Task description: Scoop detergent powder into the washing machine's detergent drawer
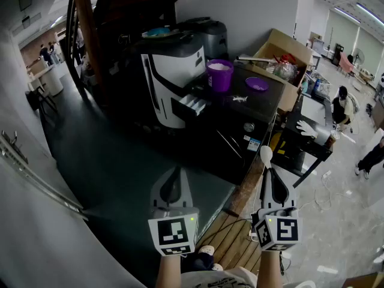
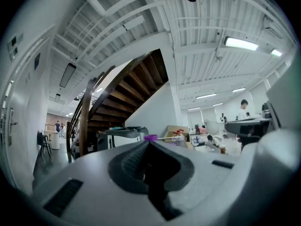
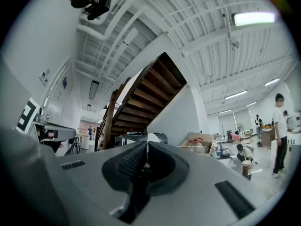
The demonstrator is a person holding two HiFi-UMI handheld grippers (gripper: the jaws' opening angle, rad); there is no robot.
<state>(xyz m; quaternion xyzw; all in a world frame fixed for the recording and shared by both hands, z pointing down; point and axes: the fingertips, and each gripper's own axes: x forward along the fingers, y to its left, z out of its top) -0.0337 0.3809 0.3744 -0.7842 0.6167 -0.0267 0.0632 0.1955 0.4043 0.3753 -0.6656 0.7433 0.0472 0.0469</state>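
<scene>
A white washing machine [image 1: 170,80] stands on the dark counter [image 1: 237,134], and its detergent drawer [image 1: 192,105] is pulled out toward me. Just right of it stands a purple tub of white powder [image 1: 219,74], with a purple lid [image 1: 257,84] farther right. My right gripper [image 1: 268,171] [image 3: 146,144] is shut on the handle of a white spoon [image 1: 266,155] [image 3: 150,137], well short of the counter. My left gripper [image 1: 174,171] [image 2: 149,142] is shut with nothing in it, also held low and near me. Both gripper views look up at the ceiling.
An open cardboard box [image 1: 290,51] of clutter sits at the counter's far right end. A small white item [image 1: 240,99] lies near the lid. A dark staircase [image 1: 90,29] rises at the left. People [image 1: 342,107] are at the right.
</scene>
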